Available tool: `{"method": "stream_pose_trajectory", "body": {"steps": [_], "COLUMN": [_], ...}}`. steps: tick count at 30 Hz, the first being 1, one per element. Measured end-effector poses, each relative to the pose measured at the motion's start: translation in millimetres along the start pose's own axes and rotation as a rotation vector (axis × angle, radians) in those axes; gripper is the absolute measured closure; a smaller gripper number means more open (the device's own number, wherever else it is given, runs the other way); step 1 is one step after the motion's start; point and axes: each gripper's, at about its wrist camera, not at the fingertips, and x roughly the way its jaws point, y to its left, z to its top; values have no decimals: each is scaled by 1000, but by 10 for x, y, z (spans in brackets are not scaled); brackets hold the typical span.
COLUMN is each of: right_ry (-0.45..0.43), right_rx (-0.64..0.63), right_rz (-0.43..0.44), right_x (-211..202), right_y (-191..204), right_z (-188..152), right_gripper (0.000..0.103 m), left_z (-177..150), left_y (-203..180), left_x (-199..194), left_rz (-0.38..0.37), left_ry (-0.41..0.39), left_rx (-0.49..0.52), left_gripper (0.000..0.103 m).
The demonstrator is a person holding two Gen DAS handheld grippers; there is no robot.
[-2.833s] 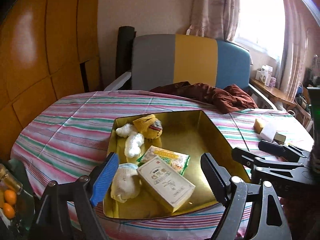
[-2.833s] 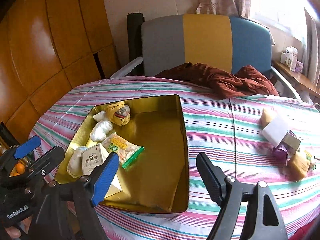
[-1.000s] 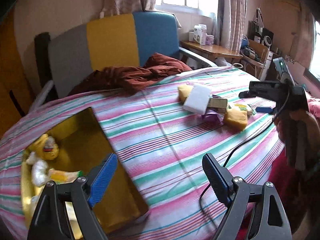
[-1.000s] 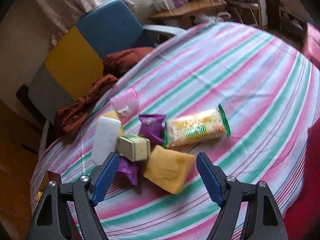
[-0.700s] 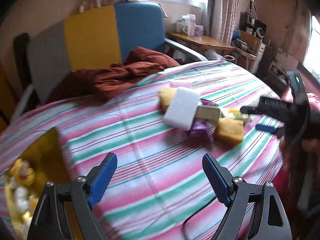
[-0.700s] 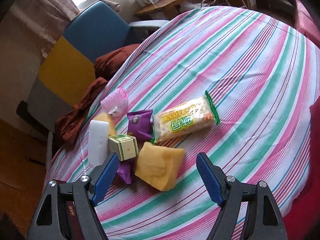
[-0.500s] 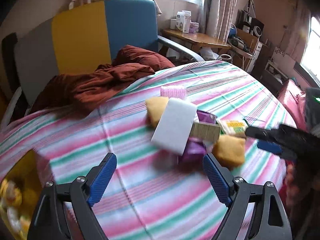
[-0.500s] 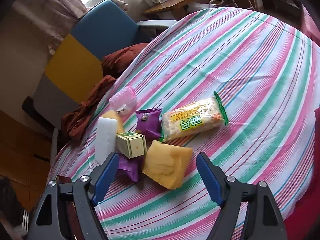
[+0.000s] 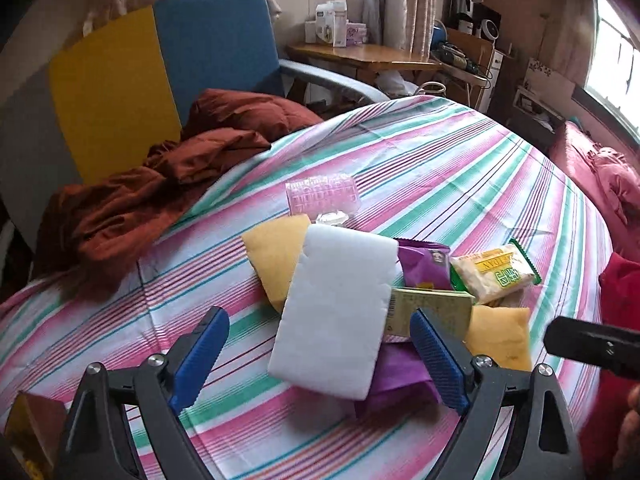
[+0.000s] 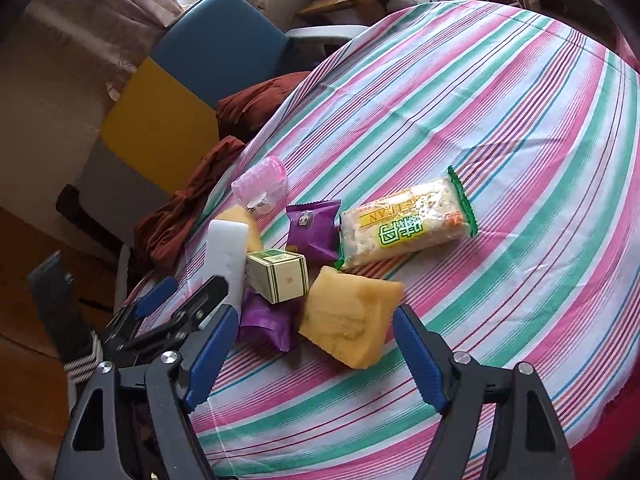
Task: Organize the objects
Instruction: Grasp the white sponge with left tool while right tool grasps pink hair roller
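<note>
A pile of loose items lies on the striped tablecloth: a white foam block, two yellow sponges, a small green-edged box, purple snack packets, a rice-cracker pack and a pink ridged plastic piece. My left gripper is open, its jaws either side of the near end of the white block, not touching. My right gripper is open, its jaws flanking the nearer yellow sponge. The left gripper also shows in the right wrist view.
A brown-red cloth lies heaped at the table's far edge against a grey, yellow and blue chair. A corner of the gold tray shows at the bottom left. A wooden side table with boxes stands behind.
Both grippers have swung away from the gold tray to the pile of items and closed in on it. The left now straddles the white block, the right the yellow sponge. Both stay open.
</note>
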Motion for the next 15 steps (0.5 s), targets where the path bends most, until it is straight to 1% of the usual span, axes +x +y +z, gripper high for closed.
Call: {"method": "stream_pose_trajectory", "body": {"steps": [3, 4, 5, 6, 7, 8, 11, 15], "right_ry": [3, 3, 3, 4, 4, 2, -7, 2], "right_rx": [-2, -2, -2, -2, -1, -2, -11, -17], "right_rz": [-2, -3, -5, -8, -10, -12, -21, -29], "right_x": [6, 7, 8, 9, 9, 6, -6, 16], "right_y": [1, 0, -3, -6, -9, -8, -2, 15], "right_z": [1, 0, 2, 1, 1, 2, 2, 0], "right_gripper": [22, 22, 22, 22, 22, 22, 22, 22], "left_z": [6, 6, 2, 2, -6, -25, -137, -332], "left_y": [36, 58, 86, 99, 115, 127, 172, 236], "left_x": [122, 167, 207, 233, 257, 255, 112, -159], "left_rz": [-4, -10, -34, -59, -86, -92, -115, -102], "left_ry": [20, 29, 39, 49, 71, 81, 70, 78], "left_rx": [-7, -19, -37, -49, -65, -81, -133, -210], "left_gripper": [9, 11, 13, 28, 46, 45, 46, 46]}}
